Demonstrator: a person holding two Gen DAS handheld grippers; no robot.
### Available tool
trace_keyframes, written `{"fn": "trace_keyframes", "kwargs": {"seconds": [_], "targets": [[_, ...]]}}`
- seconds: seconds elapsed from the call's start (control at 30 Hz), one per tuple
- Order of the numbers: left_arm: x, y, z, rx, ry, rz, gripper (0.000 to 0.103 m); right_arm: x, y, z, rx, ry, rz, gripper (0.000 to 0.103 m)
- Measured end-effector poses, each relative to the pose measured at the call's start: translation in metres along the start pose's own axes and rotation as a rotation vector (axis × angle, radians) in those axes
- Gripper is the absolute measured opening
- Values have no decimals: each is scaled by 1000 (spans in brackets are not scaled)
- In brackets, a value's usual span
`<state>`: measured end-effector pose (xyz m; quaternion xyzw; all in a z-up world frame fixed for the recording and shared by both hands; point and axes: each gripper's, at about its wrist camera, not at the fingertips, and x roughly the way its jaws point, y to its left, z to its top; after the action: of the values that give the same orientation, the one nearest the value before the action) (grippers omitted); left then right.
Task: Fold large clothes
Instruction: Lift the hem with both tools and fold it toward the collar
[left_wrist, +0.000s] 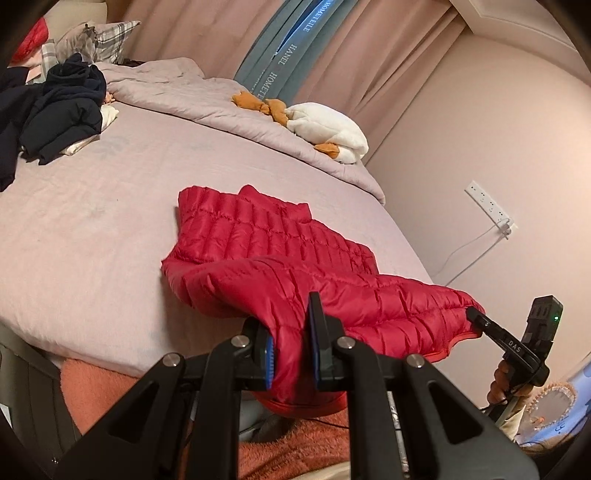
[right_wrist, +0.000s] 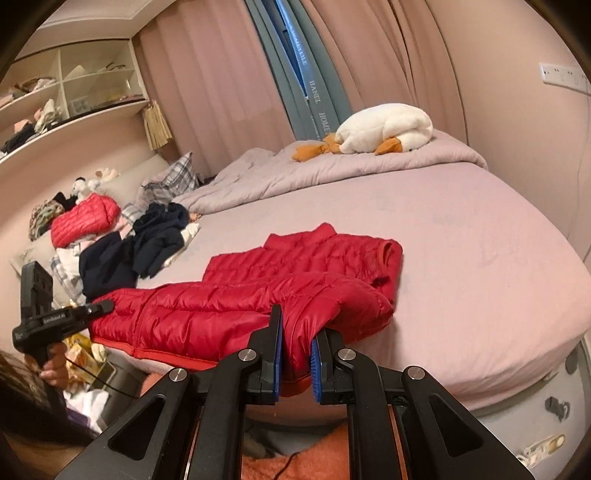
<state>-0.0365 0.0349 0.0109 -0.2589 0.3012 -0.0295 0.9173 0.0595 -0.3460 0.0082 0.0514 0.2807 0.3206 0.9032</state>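
A red quilted jacket (left_wrist: 295, 258) lies across the near part of a bed (left_wrist: 92, 229) covered with a pale lilac sheet; its collar end rests flat toward the centre of each frame, and its lower hem hangs over the bed's near edge.

Left wrist view: the left gripper (left_wrist: 291, 350) occupies the lower centre of the frame. Its two blue-padded fingers (left_wrist: 316, 350) are drawn close together, with a fold of the jacket's hem pinched between them. At the lower right, the right gripper (left_wrist: 474, 315) meets the far corner of the same hem, its tip buried in the fabric.

Right wrist view: the right gripper (right_wrist: 297, 360) fills the lower centre, its fingers narrowly parted and pressing a thick fold of the jacket (right_wrist: 306, 273) from both sides. At the left edge of the frame, the left gripper (right_wrist: 107, 306) touches the opposite corner of the hem, held by a hand (right_wrist: 55, 363).

Background: a heap of dark clothes (left_wrist: 62, 107) sits at the upper left of the left wrist view. A white plush duck (right_wrist: 384, 127) lies on a rumpled quilt (right_wrist: 295, 173) at the upper centre of the right wrist view, in front of pink curtains (right_wrist: 221, 74). Open shelves (right_wrist: 74, 85) occupy that view's upper left.
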Motion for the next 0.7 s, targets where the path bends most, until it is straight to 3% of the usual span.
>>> {"fn": "trace_keyframes", "kwargs": {"seconds": [0.7], "targets": [[42, 4, 41, 1, 31, 80, 14, 37, -9, 29, 56, -15, -10, 14]]}}
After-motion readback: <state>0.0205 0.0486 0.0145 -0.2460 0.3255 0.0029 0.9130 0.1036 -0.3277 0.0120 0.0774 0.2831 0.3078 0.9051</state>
